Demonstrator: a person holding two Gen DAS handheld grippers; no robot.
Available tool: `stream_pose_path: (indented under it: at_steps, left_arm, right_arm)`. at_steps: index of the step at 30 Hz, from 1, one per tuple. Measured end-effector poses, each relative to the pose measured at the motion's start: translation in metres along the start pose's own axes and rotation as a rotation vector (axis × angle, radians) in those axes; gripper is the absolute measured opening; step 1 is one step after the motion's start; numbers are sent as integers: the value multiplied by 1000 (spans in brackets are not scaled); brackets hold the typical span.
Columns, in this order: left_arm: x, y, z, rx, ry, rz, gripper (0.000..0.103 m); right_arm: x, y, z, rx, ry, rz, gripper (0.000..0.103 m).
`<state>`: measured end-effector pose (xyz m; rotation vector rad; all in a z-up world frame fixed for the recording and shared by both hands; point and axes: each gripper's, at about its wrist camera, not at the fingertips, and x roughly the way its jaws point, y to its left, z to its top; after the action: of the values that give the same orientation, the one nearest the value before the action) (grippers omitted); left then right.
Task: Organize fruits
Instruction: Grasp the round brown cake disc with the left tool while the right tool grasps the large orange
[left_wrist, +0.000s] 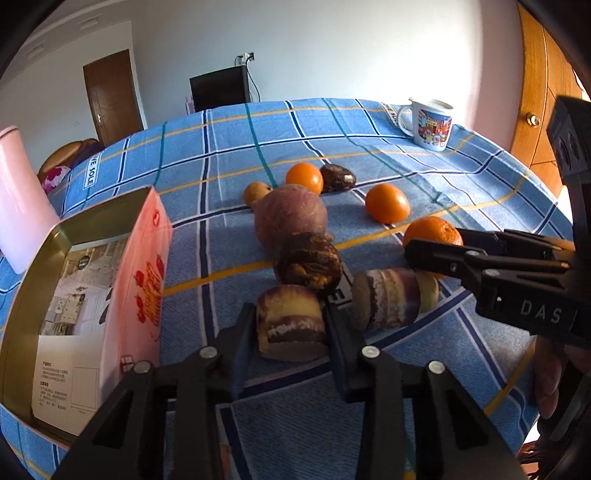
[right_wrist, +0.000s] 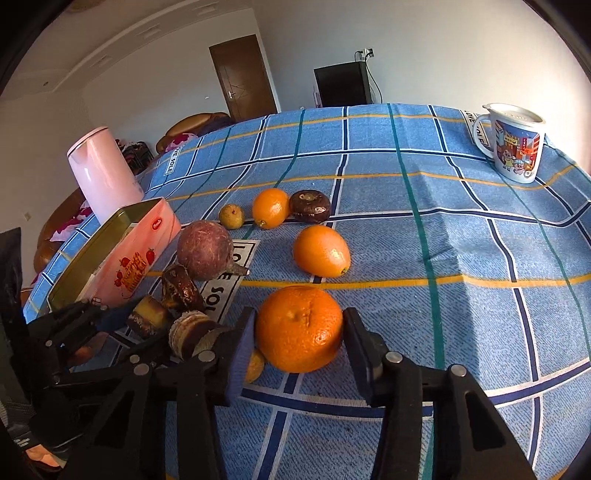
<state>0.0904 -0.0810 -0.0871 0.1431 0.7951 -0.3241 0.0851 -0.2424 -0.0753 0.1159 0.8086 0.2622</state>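
Left gripper (left_wrist: 290, 325) clamps a cake slice (left_wrist: 290, 321); right gripper (right_wrist: 299, 332) brackets the mandarin (right_wrist: 299, 328), contact unclear; tablecloth (right_wrist: 406, 229) reads "LOVE SOLE".

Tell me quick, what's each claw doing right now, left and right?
Left claw: closed on the cut purple-and-yellow chunk.
Right claw: fingers either side of the big orange; whether it grips cannot be told.

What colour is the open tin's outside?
Pink with red strawberry print, gold rim; clearest in the right wrist view.
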Motion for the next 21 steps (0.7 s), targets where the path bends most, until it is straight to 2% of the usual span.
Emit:
stream_pose_path:
  at_steps: [1,12,21]
  left_arm:
    - [0,3,0,-18,1,-12,35]
    - [-14,11,-6,-48,-70,-9,35]
    - [-34,22,-9,-69,-146,11,36]
  right_arm:
    - [-2,0,0,-1,-10,1,49]
    - [-20,8,-5,-44,-127,-17,49]
    - [-37,7,-8,-39,-234,2,49]
